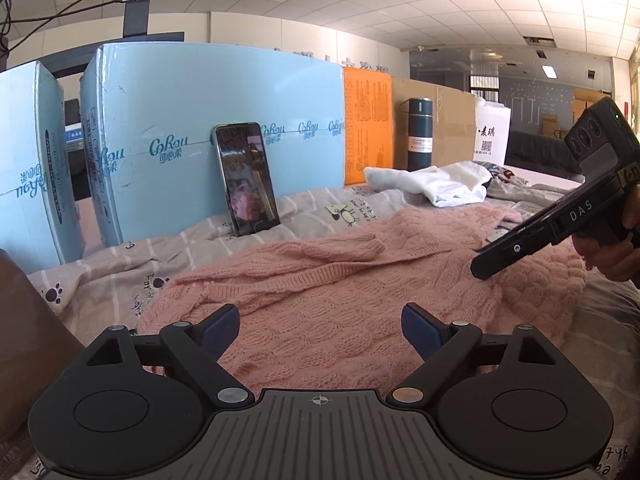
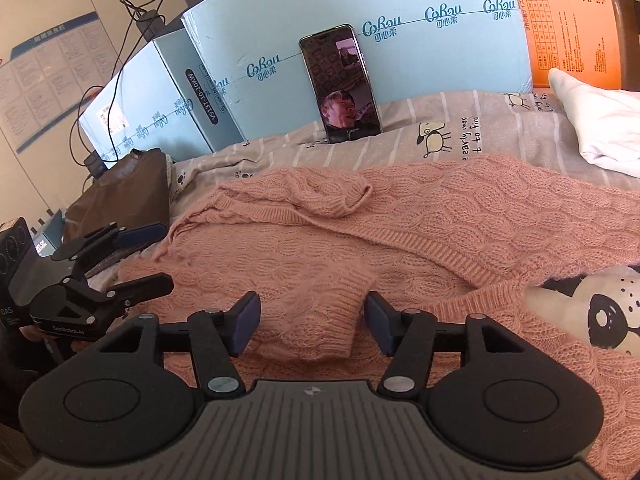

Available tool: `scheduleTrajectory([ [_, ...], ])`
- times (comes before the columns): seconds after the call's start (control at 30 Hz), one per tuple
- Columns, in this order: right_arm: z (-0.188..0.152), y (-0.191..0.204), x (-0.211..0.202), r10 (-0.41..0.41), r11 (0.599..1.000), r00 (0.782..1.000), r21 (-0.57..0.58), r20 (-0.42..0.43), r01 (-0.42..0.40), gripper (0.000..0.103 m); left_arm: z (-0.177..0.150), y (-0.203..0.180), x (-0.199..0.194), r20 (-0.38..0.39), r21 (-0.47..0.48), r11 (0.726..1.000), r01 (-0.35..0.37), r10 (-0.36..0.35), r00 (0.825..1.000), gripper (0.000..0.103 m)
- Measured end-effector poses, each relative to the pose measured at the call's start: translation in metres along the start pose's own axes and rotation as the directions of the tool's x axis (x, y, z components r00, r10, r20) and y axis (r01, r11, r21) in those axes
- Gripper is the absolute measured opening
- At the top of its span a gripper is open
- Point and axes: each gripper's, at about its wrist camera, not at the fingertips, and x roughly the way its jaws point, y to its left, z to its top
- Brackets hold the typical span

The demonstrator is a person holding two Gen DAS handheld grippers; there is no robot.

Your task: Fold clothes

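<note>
A pink knitted sweater [image 1: 360,288] lies spread and rumpled over a grey printed bedsheet [image 1: 304,208]. The left gripper [image 1: 320,332] hangs low over the sweater's near edge with its jaws wide apart, knit showing between the two blue pads [image 1: 420,330] and nothing held. The right gripper [image 2: 312,322] is also open, its jaws standing either side of a sleeve cuff [image 2: 344,312] that lies flat on the sweater's body; whether the pads touch the knit I cannot tell.

In the left view, the right gripper comes in from the right edge, tilted downward, its tip on or just above the sweater, a hand [image 1: 612,256] around its handle. In the right view, the left gripper sits at the left edge of the sweater, pointing across it.

A phone [image 2: 340,84] leans upright against light blue boxes [image 2: 360,40] behind the bedsheet. A white cloth [image 1: 432,184] lies beyond the sweater, a dark bottle [image 1: 419,134] behind it.
</note>
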Motion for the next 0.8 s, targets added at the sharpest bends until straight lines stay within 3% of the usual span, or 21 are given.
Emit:
scheduleTrajectory([
  [0.17,0.021,-0.016,0.001,-0.042,0.999,0.995,0.005,0.093,0.042,0.064,-0.002,0.001,0.006,-0.043,-0.013,1.0,0.001,-0.002,0.999,0.094],
  [0.27,0.04,-0.029,0.017,-0.062,0.996,0.992,0.075,0.113,0.054,0.063,0.0,0.004,-0.001,0.01,-0.026,1.0,0.001,-0.001,1.0,0.094],
  [0.37,0.056,-0.034,0.041,-0.003,0.994,0.996,0.111,0.093,-0.007,0.062,0.009,0.006,-0.009,0.057,-0.025,0.999,-0.048,0.049,0.997,0.094],
  [0.4,0.06,-0.034,0.051,-0.003,0.993,0.997,0.117,0.08,-0.007,0.057,0.013,0.006,-0.011,0.065,-0.021,0.997,-0.069,0.07,0.995,0.094],
  [0.5,0.065,-0.03,0.078,-0.028,0.993,0.999,0.115,0.019,0.025,0.029,0.03,0.006,-0.01,0.088,0.021,0.992,-0.128,0.126,0.988,0.094],
  [0.6,0.064,-0.028,0.082,-0.069,0.995,0.997,0.073,0.045,0.065,0.008,0.046,0.011,0.004,0.085,0.036,0.988,-0.151,0.147,0.985,0.094],
  [0.8,0.063,-0.032,0.091,-0.124,0.992,0.991,0.03,0.057,0.122,0.008,0.07,0.027,0.069,-0.002,-0.019,0.988,-0.154,0.154,0.988,0.094],
])
